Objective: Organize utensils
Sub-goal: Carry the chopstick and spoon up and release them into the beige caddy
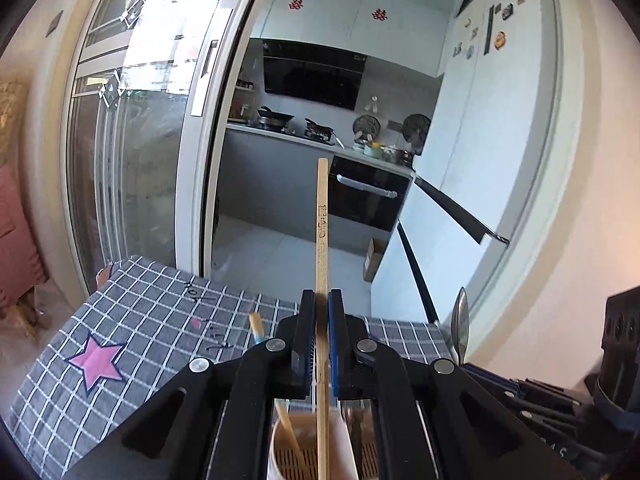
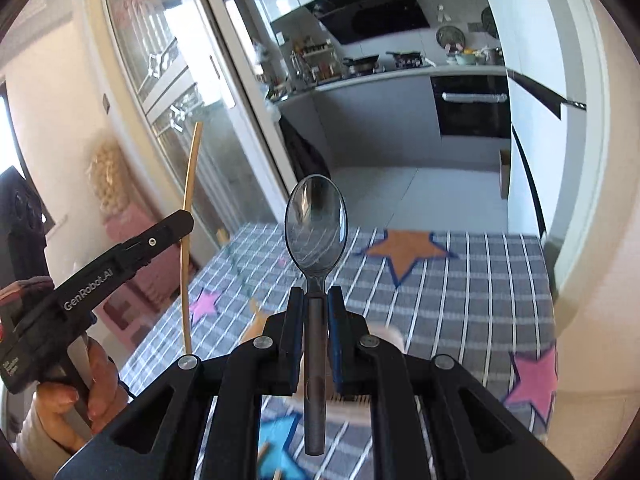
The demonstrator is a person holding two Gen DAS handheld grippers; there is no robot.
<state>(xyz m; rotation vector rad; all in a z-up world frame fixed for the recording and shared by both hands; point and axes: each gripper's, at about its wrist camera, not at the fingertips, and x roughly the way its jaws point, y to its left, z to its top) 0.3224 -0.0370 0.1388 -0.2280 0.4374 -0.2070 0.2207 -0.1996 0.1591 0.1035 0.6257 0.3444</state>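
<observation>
Grey checked cloth with coloured stars covers the desk (image 2: 460, 304), and a kitchen lies beyond the sliding glass door (image 1: 132, 152). Left tool (image 1: 322, 300) clamps a wooden chopstick (image 1: 322, 220) upright, its lower end inside a pale utensil holder (image 1: 276, 452) directly below. Right tool (image 2: 315, 300) grips a metal spoon (image 2: 315, 228) by the handle, bowl up, above the desk.

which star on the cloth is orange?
The big navy-edged orange star at the far middle of the checked cloth, beyond the spoon. The others are pink or blue.
</observation>
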